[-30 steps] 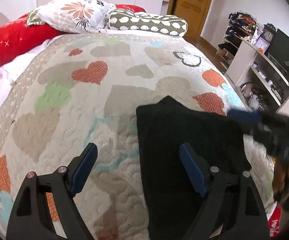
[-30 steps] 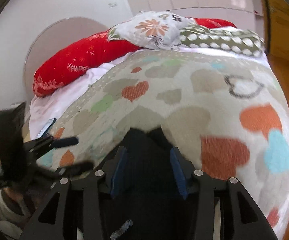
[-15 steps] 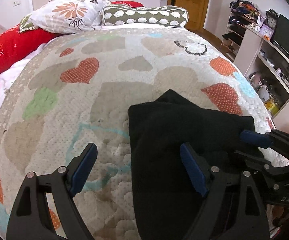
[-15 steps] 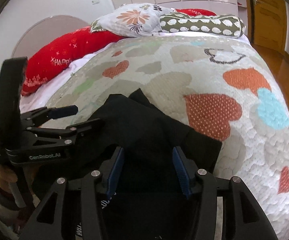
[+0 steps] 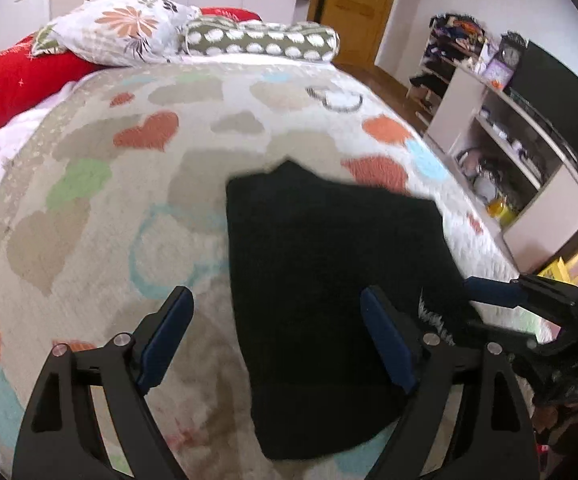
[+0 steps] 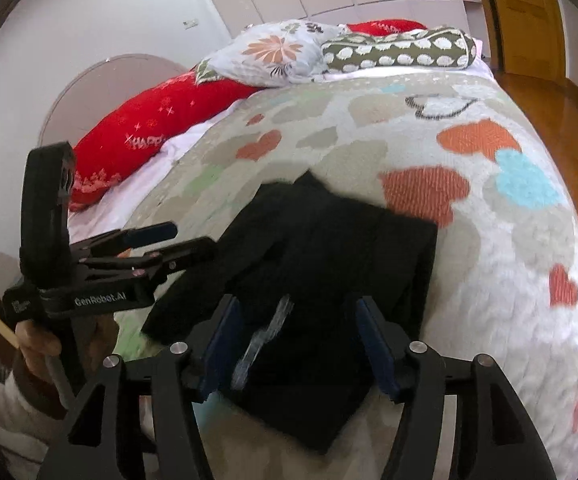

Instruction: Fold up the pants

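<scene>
Left gripper [image 5: 275, 340]: jaws wide apart, holding nothing, poised over the near left edge of the pants [image 5: 329, 264]. Right gripper [image 6: 297, 346]: jaws apart, straddling the near edge with no cloth clamped. Pants: folded into a compact dark rectangle, flat on the quilt [image 6: 509, 240] near the bed's near edge, probably released for a final check. Pillows [image 6: 273, 54] lie at the far end.

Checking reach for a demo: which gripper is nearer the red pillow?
Left. The left gripper hangs over the bed's pillow-side edge, with the red pillow beyond it; the right gripper is across the black pants, toward the shelves.
</scene>
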Available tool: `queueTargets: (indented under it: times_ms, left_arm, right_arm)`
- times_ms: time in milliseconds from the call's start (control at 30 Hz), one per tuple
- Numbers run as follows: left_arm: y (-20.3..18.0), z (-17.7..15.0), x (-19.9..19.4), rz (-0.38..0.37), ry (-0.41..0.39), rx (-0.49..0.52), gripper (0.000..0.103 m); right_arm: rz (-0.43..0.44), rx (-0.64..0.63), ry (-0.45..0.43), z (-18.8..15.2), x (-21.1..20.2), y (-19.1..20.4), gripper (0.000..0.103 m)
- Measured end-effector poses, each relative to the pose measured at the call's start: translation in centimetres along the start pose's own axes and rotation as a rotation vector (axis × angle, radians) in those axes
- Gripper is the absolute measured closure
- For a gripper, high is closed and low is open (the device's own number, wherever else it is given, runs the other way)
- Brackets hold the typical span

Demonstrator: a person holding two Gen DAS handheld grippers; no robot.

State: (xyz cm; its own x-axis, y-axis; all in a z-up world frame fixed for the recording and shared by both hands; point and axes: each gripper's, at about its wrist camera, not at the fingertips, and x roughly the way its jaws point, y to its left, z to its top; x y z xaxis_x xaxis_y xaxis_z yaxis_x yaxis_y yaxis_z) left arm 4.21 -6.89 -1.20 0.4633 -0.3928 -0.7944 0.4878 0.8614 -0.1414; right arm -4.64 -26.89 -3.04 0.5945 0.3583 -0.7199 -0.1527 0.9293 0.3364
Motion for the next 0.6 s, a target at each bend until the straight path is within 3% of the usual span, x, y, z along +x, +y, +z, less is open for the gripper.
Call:
queueTargets:
  times_ms: [67, 133, 233, 333, 400, 433, 600]
  left_arm:
    - [-0.1, -0.8, 1.2, 0.013, 0.017, -0.008, 0.015]
    - [0.4, -1.3, 2.3, -0.041, 0.038, -0.067, 0.013]
    - [1.4, -0.7, 1.4, -0.093, 0.051, -0.104, 0.014]
    - [2.8, 0.4, -0.4, -0.086, -0.012, -0.13, 0.013]
    - [3.8, 0.7, -0.6, -0.096, -0.024, -0.16, 0.005]
    - [4.5, 0.8, -0.3, -0.116, -0.013, -0.184, 0.003]
    - [5.8, 0.3, 3.2, -0.221, 0.125, -0.276, 0.001]
  right_arm:
    - [-0.027, -0.004, 0.033, -1.5, 0.8, 0.2, 0.038]
    - [-0.073, -0.007, 0.086, -3.1, 2.6, -0.3, 0.036]
    - [-0.029, 0.024, 0.046, -3.6, 1.8, -1.0, 0.037]
    - [-0.008, 0.066, 0.001, -3.2, -0.3, -2.1, 0.036]
    - [0.004, 0.11, -0.035, -2.9, -1.1, -3.5, 0.03]
    - [0.017, 0.148, -0.046, -2.8, -1.2, -4.5, 0.025]
    - [0.129, 0.226, -0.034, -2.1, 1.3, -7.1, 0.024]
